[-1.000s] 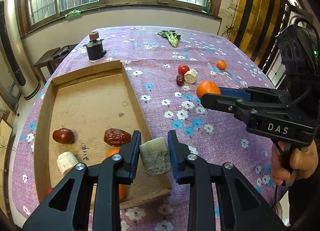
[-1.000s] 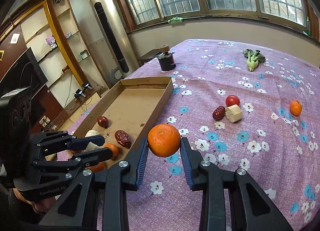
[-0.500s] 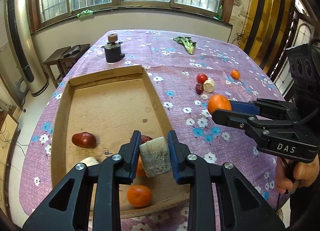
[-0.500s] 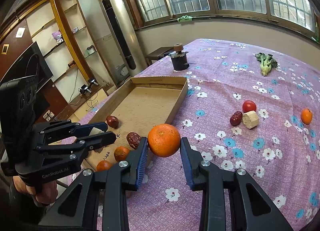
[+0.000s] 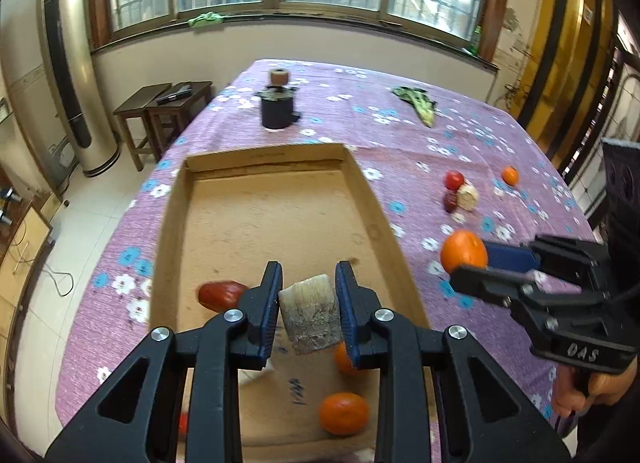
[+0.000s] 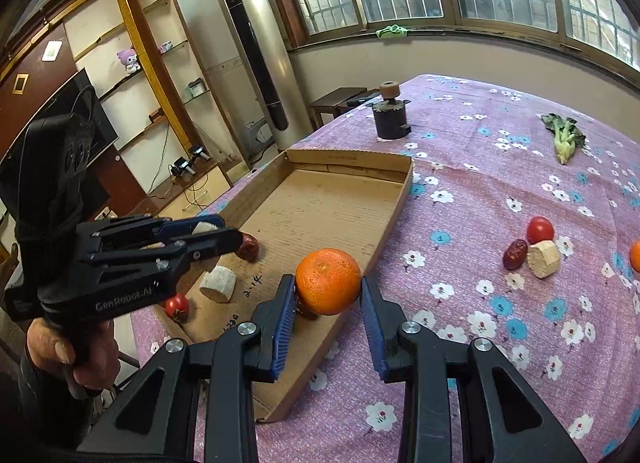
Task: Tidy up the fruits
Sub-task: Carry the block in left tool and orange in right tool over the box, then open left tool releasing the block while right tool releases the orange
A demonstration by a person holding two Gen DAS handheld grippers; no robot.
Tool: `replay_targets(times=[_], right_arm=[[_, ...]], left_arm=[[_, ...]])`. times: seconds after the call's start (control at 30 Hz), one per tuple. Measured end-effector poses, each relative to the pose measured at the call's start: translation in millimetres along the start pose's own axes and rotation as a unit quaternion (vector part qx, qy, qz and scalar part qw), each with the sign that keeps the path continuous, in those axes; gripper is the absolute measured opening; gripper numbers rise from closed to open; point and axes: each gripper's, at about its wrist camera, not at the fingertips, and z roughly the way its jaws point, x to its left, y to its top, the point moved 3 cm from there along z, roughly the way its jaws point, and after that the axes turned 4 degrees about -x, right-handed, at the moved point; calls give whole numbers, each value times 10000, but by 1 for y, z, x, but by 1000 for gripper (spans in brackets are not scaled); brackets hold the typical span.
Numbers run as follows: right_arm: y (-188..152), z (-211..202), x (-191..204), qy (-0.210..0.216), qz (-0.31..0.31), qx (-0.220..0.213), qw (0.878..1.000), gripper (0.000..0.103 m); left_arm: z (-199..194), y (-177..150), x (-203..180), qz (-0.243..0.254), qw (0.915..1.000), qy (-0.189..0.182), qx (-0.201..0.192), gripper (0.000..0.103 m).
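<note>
Both grippers now over the tray [image 5: 172,223], loads in hand.

Since a sec ago both hands slid in from the cloth toward the tray; left gripper [image 5: 308,303] clamped on a pale chunk [image 5: 312,319] above the tray floor, right gripper [image 6: 328,303] clamped on the orange [image 6: 328,281] at the tray's near edge (drops look close, I'd judge); 4 pieces remain out on the purple floral cloth [image 6: 500,343]; barred windows, tall AC unit, shelves behind.
</note>
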Motion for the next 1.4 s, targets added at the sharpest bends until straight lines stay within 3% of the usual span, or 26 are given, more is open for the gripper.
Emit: replay_targets(times=[0.37,0.9,1.13,1.23,1.3,1.4], right_arm=[[17,74,17,212,-116,424,9988,33],[10,122,19,26,-418,875,9953,33],[6,133,24,-131,-651,1011,9927,35],[5,133,25,-189,-701,1036,9920,36],[4,132,27,-236,-759,1044,9913,45],[4,127,29,-204,-746,999,9920,53]], left_arm=[[49,17,49,-466,9965,624,310,25],[86,8,67,-659,9915,833,750,25],[101,2,69,-647,9864,924,1199,25],[103,2,70,-677,9847,971,1279,36],[102,1,70,-692,9835,1010,1329,46],[95,1,70,-722,9845,998,1252,49]])
